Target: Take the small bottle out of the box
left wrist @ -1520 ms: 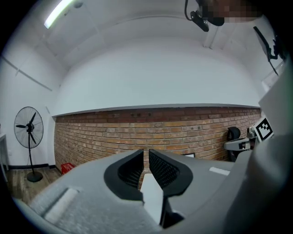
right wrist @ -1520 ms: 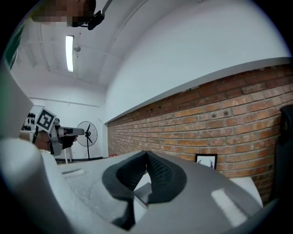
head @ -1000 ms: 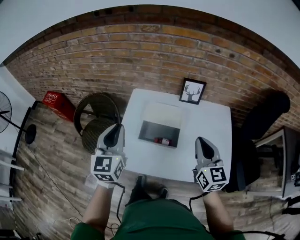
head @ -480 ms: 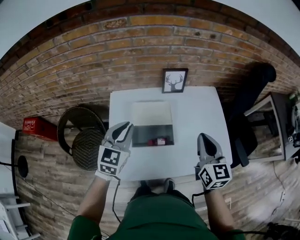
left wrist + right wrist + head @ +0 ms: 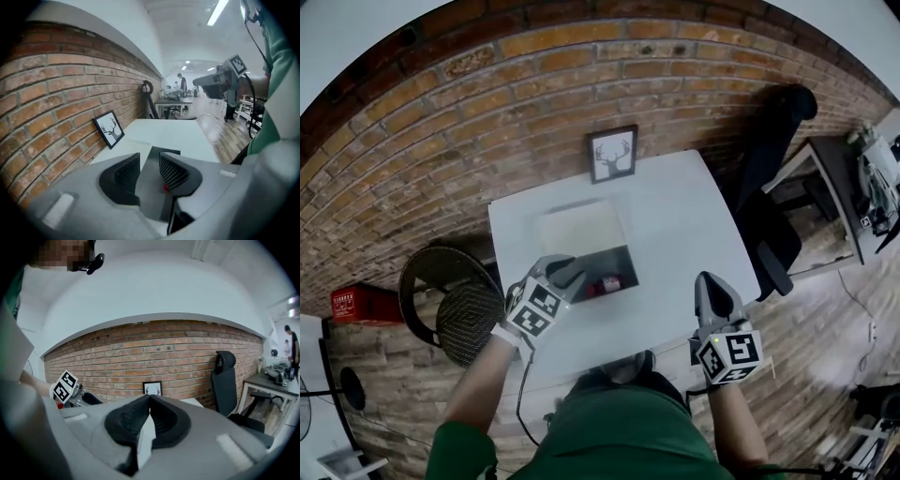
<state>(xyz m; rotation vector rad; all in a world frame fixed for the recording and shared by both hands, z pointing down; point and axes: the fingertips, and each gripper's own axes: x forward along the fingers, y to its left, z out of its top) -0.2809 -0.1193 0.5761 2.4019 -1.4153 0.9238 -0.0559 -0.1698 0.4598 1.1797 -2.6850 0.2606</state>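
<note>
An open box (image 5: 581,229) with a dark inside lies on the white table (image 5: 694,225). The small red bottle (image 5: 607,282) rests at the box's near wall. My left gripper (image 5: 572,273) hovers at the box's near left corner, just left of the bottle. Its jaws are opening, with nothing pressed between them. In the left gripper view, the gripper (image 5: 149,161) looks into the box (image 5: 164,152), and a red bit of the bottle (image 5: 165,187) shows by the right pad. My right gripper (image 5: 710,281) is shut and empty over the table's near right part, its pads meeting in its own view (image 5: 149,398).
A framed deer picture (image 5: 612,154) leans on the brick wall behind the box. A black office chair (image 5: 769,178) stands right of the table. A round wicker stool (image 5: 455,300) and a red crate (image 5: 364,305) are on the floor at left.
My left gripper has moved right and forward to the box's near corner, and its jaws have parted. The head view has swung left. The right gripper has hardly moved.
</note>
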